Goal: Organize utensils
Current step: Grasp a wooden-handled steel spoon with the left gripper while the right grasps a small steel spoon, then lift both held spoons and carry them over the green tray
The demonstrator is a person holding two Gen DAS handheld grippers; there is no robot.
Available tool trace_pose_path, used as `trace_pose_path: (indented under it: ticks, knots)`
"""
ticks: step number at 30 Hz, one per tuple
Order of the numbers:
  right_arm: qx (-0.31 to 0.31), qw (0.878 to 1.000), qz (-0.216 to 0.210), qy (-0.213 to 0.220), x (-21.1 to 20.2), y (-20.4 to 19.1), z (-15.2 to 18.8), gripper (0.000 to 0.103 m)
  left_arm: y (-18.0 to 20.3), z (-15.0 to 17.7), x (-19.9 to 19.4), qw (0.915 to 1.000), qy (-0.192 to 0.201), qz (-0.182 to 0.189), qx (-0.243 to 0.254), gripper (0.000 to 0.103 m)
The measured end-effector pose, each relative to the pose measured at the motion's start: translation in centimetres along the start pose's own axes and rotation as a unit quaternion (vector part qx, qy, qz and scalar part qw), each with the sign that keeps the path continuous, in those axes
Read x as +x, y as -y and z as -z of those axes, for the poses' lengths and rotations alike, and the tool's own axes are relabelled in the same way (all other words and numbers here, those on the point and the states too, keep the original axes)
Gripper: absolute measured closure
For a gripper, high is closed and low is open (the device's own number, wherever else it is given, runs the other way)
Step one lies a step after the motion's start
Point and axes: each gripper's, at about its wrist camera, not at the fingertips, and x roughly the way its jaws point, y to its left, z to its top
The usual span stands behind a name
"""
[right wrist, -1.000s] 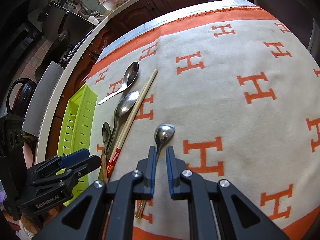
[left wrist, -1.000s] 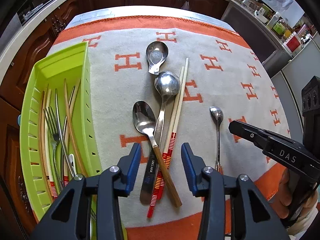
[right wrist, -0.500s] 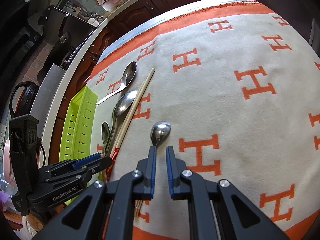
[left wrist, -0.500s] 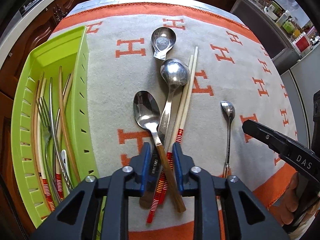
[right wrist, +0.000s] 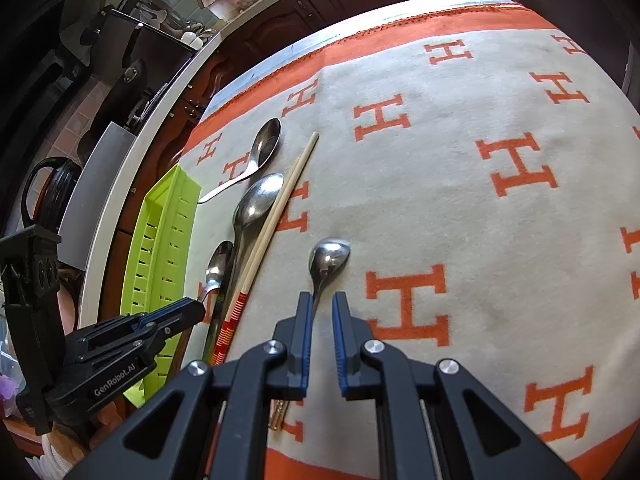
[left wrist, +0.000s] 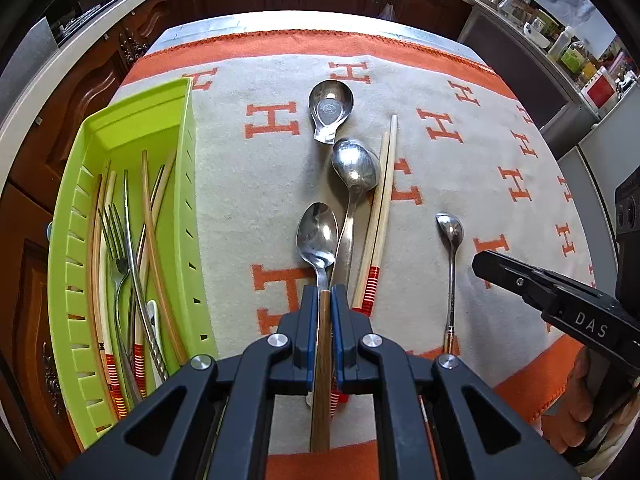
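My left gripper [left wrist: 323, 294] is shut on the wooden handle of a steel spoon [left wrist: 318, 236] that lies on the cloth. Beside it lie a larger steel spoon [left wrist: 355, 166], a pair of chopsticks [left wrist: 382, 200] with red-striped ends, a short wide spoon [left wrist: 330, 105] and a small teaspoon [left wrist: 449, 229]. The green tray [left wrist: 64, 264] on the left holds forks and chopsticks. My right gripper [right wrist: 322, 304] hovers over the teaspoon [right wrist: 329, 256] handle, jaws narrowly apart, holding nothing. The left gripper also shows in the right wrist view [right wrist: 192, 310].
An orange and beige cloth with H marks [right wrist: 480, 184] covers the table. Dark wooden cabinets and a counter with kitchen items [left wrist: 560, 40] surround it. The green tray [right wrist: 164, 248] sits at the table's left edge.
My left gripper moved forward and closed on the wooden-handled spoon's handle. My right gripper stayed over the teaspoon's handle, barely shifting.
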Motion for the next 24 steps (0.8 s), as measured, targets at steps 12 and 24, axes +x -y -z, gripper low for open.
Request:
trace_pose_path:
  ticks: [12,24]
  knots:
    - [-0.014,1.0,0.004,-0.007,0.3,-0.9,0.3,0.093,-0.2,-0.2,1.2,0.9999,-0.003,-0.006,-0.008,0.098]
    - [-0.013,1.0,0.004,-0.01,0.3,-0.8,0.4,0.093,-0.8,-1.5,3.1,0.9992,-0.024,-0.001,-0.031,0.093]
